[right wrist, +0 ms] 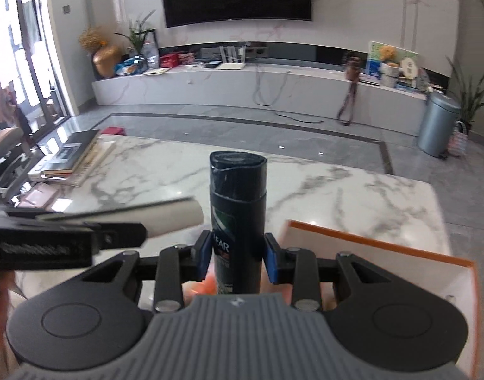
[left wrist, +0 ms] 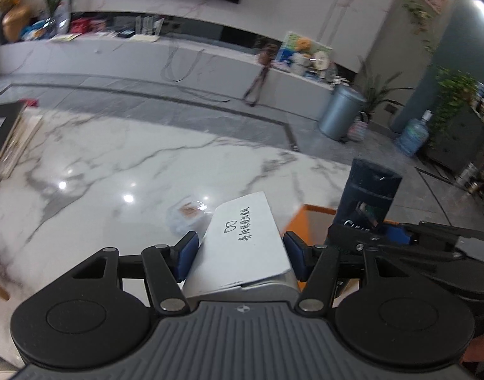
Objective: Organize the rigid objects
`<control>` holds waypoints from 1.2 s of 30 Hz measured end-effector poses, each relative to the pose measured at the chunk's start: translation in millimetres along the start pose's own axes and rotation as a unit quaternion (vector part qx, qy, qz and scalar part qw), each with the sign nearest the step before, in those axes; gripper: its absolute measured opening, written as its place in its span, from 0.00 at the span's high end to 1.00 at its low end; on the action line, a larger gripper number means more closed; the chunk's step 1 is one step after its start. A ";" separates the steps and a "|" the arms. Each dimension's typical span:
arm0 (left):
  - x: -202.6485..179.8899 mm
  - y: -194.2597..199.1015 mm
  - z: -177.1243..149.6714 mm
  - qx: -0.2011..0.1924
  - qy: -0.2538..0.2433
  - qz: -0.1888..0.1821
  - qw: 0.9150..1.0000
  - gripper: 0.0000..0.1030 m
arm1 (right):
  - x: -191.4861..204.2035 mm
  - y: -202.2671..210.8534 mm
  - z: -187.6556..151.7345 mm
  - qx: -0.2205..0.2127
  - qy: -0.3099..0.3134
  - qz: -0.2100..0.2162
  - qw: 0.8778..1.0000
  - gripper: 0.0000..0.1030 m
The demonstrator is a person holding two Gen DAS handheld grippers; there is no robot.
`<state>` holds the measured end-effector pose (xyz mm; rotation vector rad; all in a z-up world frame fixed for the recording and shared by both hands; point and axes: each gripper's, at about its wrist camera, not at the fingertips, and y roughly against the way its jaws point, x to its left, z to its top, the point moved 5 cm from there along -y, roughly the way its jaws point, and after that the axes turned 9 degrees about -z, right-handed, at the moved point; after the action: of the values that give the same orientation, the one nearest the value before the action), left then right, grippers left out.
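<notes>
Left gripper closed on a white box with handwriting on its lid, fingers pressed to both sides, box lifted clear of the marble counter. Right gripper clamped narrow around a dark bottle, upright, cap on top, held low on its body. Both loads carried side by side, close together, above and just beside an orange-edged box (open, white inside) at the counter's near right. Something pinkish glimpsed under the bottle; too blurred to identify. A small clear wrapper left lying on the counter ahead of the white box. A stack of books parked at the far left edge, well apart.

Likely risks from here:
1. Collision between the 2 grippers, being so near each other, if both headed for the orange-edged box at once.
2. Bottle tipping on release, being tall and narrow, especially if set on uneven contents.
3. White box slipping, with the grip taken only near its back end.
</notes>
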<state>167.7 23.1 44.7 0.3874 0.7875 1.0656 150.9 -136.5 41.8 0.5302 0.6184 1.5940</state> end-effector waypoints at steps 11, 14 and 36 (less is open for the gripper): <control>-94.2 -53.8 -22.4 0.049 -0.073 -0.075 0.993 0.34 | -94.3 6.9 -48.9 0.045 -0.023 -0.083 0.995 0.66; -107.4 -75.1 -34.6 0.074 -0.072 -0.088 0.991 0.34 | -116.8 1.8 -65.1 0.067 -0.029 -0.099 0.992 0.66; -169.6 -183.6 -75.9 0.149 -0.062 -0.116 0.980 0.34 | -185.5 -61.6 -112.4 0.187 -0.054 -0.091 0.977 0.67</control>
<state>184.3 -216.8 -57.3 0.5950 0.8605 0.6998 143.3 -326.1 -80.2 0.8102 0.8659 1.2724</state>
